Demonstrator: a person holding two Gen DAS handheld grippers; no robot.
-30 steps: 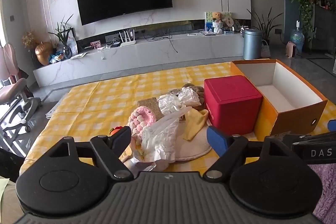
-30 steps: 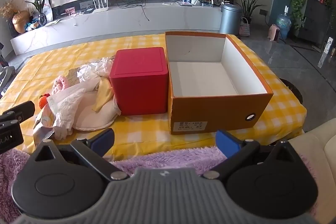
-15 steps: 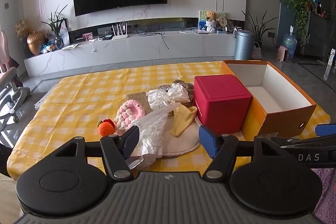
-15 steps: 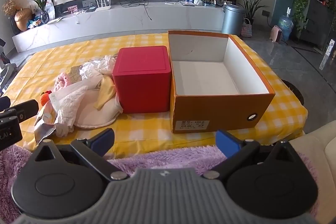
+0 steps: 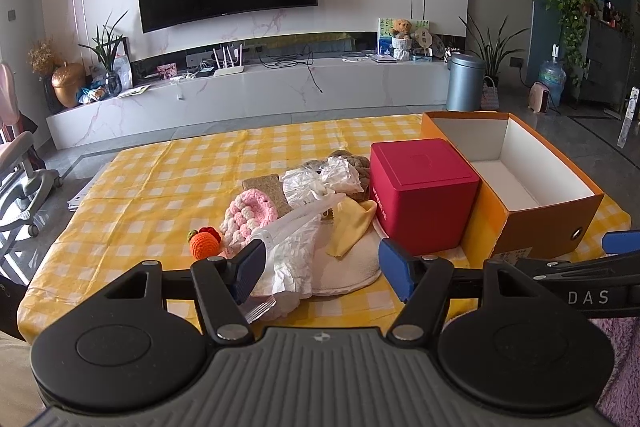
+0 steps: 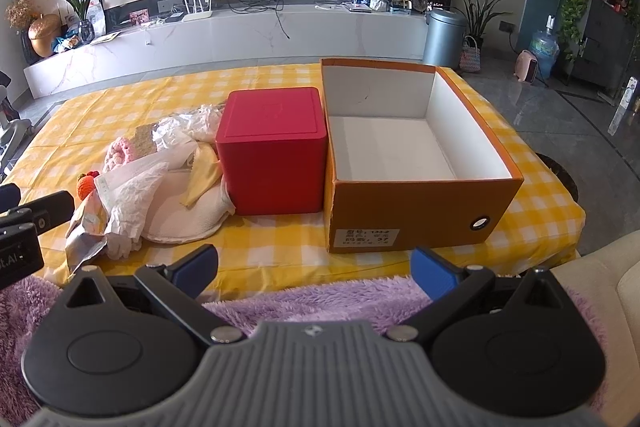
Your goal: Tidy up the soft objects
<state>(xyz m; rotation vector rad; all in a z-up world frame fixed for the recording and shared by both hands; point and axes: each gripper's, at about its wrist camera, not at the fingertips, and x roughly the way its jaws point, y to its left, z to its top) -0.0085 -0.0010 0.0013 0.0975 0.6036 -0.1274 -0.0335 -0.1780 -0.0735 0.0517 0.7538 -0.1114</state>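
Both the left gripper (image 5: 320, 263) and right gripper (image 6: 314, 265) hang released and empty, so I'd pinch one item off the soft pile (image 5: 304, 215) cleanly, then carry it to the orange box (image 6: 404, 211).

The right gripper (image 6: 314, 269) hovers with jaws apart above a purple fuzzy blanket (image 6: 320, 301); ahead, a red box (image 6: 274, 151) touches an open orange box (image 6: 404, 205); soft things (image 6: 160, 187) lie heaped left of the red box.
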